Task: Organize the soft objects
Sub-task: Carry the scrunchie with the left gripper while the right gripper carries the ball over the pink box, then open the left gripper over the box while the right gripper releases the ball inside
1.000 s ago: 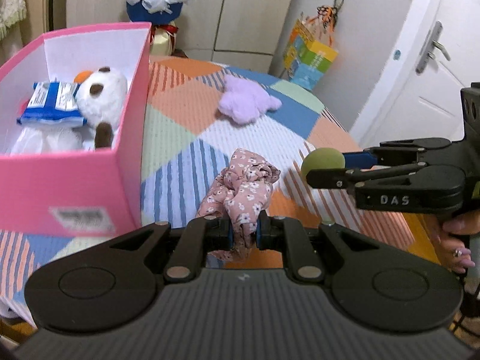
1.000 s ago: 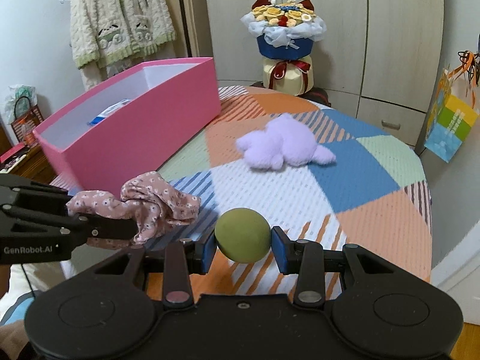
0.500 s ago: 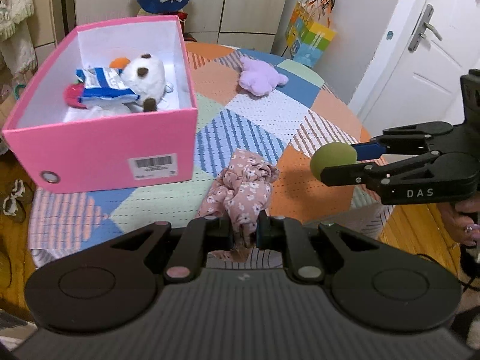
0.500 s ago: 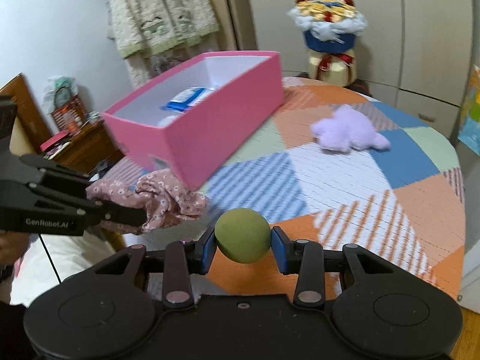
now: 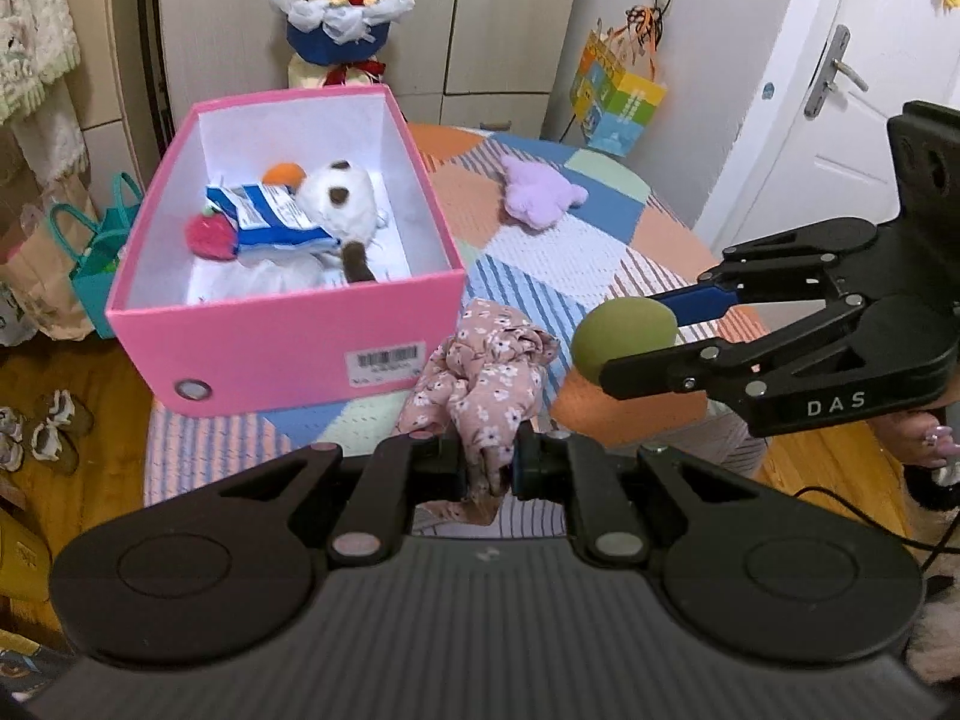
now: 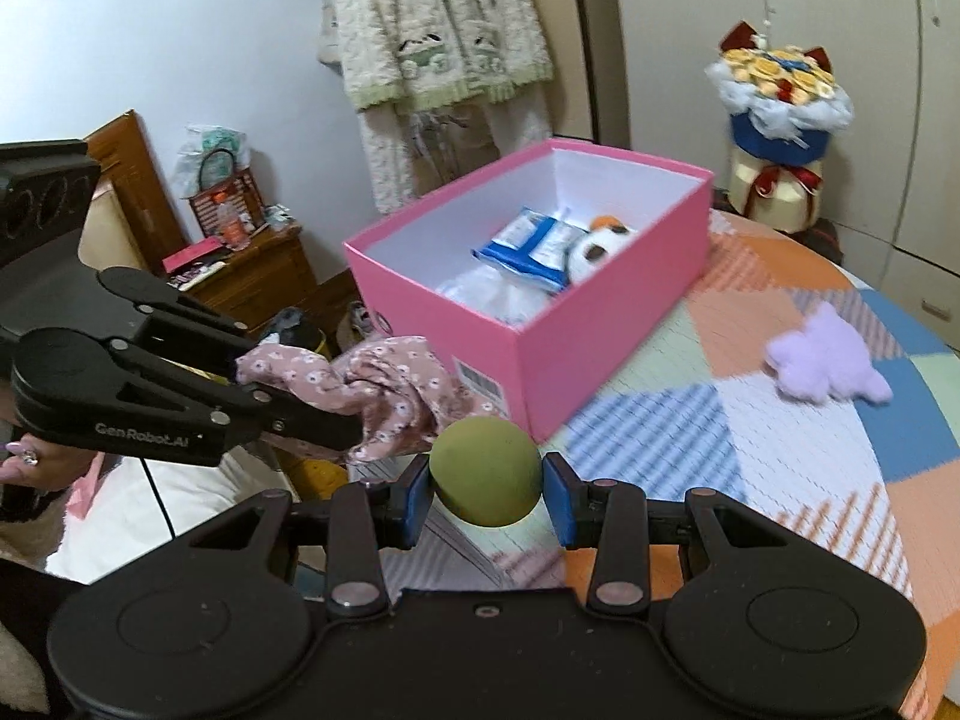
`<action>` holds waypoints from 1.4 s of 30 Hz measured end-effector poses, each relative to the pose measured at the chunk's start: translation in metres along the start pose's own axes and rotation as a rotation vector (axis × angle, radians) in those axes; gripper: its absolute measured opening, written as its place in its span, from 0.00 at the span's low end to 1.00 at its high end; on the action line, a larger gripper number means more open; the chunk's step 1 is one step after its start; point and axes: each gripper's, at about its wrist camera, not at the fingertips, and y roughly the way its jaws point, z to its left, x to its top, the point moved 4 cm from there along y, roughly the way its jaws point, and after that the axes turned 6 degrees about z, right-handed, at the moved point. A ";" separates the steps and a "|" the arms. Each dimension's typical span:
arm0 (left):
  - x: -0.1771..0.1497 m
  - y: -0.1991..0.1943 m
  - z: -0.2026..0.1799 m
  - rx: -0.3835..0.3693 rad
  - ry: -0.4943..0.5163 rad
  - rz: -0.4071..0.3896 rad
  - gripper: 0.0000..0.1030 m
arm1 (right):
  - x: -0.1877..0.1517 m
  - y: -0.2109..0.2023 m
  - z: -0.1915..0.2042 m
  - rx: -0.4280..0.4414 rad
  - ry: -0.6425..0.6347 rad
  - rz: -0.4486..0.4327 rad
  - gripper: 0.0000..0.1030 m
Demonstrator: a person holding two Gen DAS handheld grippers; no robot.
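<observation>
My left gripper [image 5: 487,468] is shut on a pink floral cloth [image 5: 480,372], held in the air in front of the pink box [image 5: 288,336]; the cloth also shows in the right wrist view [image 6: 384,384]. My right gripper [image 6: 486,495] is shut on a green soft ball [image 6: 485,471], which shows to the right in the left wrist view [image 5: 624,336]. The box [image 6: 600,354] holds a white plush toy [image 5: 342,198], a blue-white packet [image 5: 264,222] and a red soft item [image 5: 207,237]. A purple plush [image 5: 537,192] lies on the patchwork table [image 6: 798,450].
A flower bouquet [image 5: 342,18] stands behind the table by the cupboards. A colourful gift bag [image 5: 615,102] hangs by the white door [image 5: 870,90]. A wooden nightstand [image 6: 252,276] and bags [image 5: 96,258] stand left of the table. A cardigan [image 6: 432,30] hangs on the wall.
Both grippers have risen and pulled back from the table with their loads. The view now looks down into the pink box from its front end.
</observation>
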 end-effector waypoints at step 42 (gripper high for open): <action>0.185 0.153 0.177 0.267 -0.133 0.030 0.14 | 0.198 0.195 -0.101 -0.264 -0.124 0.056 0.43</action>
